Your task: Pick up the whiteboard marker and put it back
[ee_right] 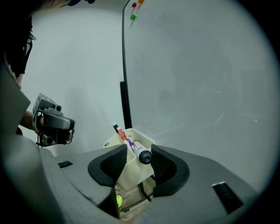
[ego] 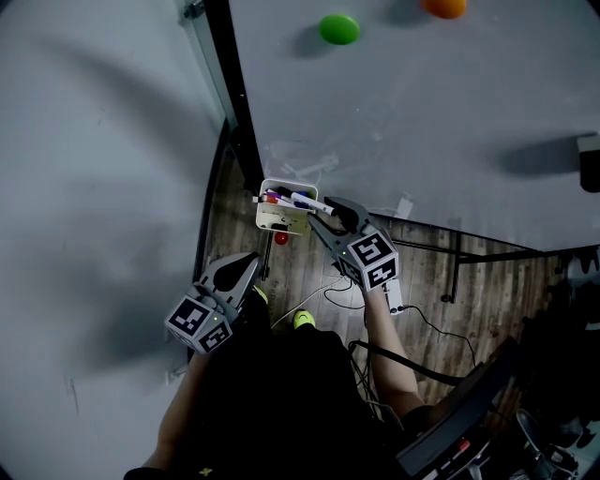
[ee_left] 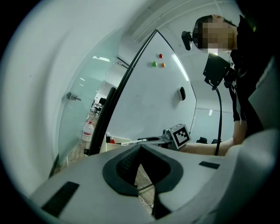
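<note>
A cream marker holder hangs at the whiteboard's lower left corner with several markers in it. The whiteboard marker, white with a dark end cap, lies slanted in the holder, its cap end sticking out toward my right gripper. In the right gripper view the marker sits between the jaws of the right gripper, close against the right pad, with a clear gap to the left pad. The holder shows just behind the jaws. My left gripper hangs lower left, shut and empty.
The whiteboard carries a green magnet, an orange magnet and an eraser. Its black frame edge runs down to the holder. A glass wall stands left. Cables lie on the wooden floor.
</note>
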Demonstrator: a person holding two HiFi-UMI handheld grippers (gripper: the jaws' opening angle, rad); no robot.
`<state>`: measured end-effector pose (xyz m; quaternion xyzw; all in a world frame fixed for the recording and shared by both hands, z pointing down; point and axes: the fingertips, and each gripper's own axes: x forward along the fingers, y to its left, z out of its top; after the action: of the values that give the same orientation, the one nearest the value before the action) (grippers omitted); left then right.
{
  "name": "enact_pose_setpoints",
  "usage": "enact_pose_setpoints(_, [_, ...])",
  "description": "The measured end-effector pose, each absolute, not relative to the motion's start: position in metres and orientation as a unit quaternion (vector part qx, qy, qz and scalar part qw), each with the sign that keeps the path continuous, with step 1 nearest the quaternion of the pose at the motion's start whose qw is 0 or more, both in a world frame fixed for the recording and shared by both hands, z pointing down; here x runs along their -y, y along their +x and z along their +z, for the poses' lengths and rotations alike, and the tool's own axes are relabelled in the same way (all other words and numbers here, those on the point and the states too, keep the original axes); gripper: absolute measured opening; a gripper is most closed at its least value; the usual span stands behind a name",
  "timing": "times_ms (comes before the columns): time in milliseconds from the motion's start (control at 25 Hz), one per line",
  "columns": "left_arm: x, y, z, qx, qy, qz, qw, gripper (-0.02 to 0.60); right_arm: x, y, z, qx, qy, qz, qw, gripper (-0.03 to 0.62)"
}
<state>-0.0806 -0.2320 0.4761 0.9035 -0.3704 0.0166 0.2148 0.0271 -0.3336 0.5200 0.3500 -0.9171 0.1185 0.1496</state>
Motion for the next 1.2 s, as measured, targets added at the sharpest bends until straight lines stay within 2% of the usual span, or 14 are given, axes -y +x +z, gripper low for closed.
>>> enact_pose_setpoints(40, [0.231, -0.081, 0.477, 0.371, 0.903, 0.018, 0.215, 0.025, 0.334, 0.027, 0.52, 0.917, 0.351, 0.117, 0.149, 0.162])
enact_pose_setpoints(160, [0.229, -0.082, 0.477, 0.375, 0.901, 0.014, 0.218, 0.025, 0.333, 0.027, 0.518, 0.918, 0.35, 0.113, 0.149, 0.141])
enact_pose_setpoints(240, [0.228, -0.081, 0.476, 0.376, 0.9, 0.01, 0.219, 0.025, 0.331, 0.027, 0.515, 0.919, 0.35, 0.108, 0.147, 0.087])
enact_pose_setpoints(1200, [0.211, -0.075, 0.465, 0.372, 0.907, 0.005, 0.199, 0.025, 0.317, 0.038, 0.495, 0.916, 0.365, 0.123, 0.116, 0.078])
